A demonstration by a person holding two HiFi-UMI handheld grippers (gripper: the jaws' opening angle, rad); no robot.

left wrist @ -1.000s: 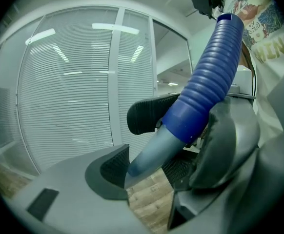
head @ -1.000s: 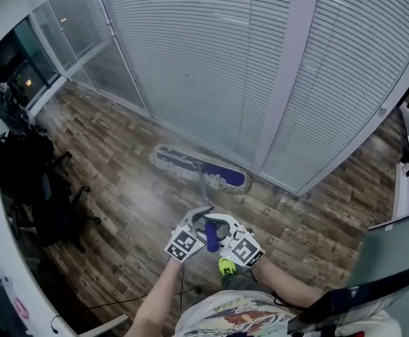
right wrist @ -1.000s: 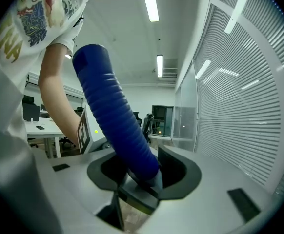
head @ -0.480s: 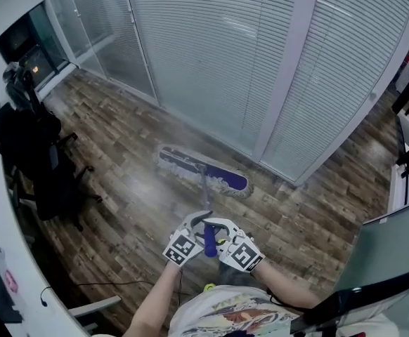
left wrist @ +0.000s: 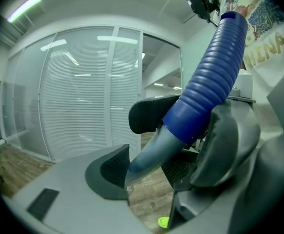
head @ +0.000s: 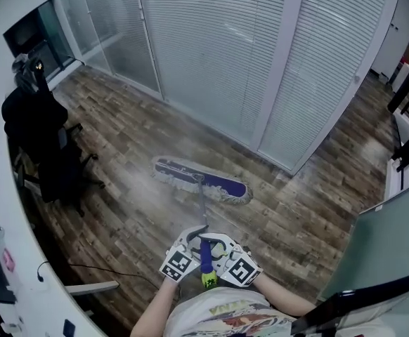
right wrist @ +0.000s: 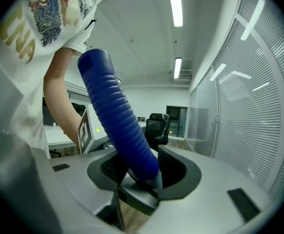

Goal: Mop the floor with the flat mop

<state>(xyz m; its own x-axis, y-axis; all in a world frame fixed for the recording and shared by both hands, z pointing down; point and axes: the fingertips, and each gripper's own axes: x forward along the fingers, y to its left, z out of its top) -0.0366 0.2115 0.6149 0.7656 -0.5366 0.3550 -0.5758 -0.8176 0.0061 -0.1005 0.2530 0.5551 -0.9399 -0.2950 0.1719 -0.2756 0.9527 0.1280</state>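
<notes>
**Both grippers clamped on the mop handle, head flat on the floor**

In the head view the mop's head lies flat on the wood floor at frame centre. It is near the foot of the glass wall but apart from it, and well clear of the chair at the left edge. Its grey pole runs down the frame to a blue ribbed sleeve at lower centre.

The left gripper is closed on the pole just below the sleeve. The right gripper is closed on the sleeve's lower end. The two stand touching, side by side.

The mop looks light, with a long stiff pole. The head's fringed pad is soft and will likely drag on the floor. The ribbed sleeve should give a sure hold, while the smooth pole is probably more slippery. With both grips so close together, leverage over the far head is likely small, so spacing them further along the pole would steer it better.
</notes>
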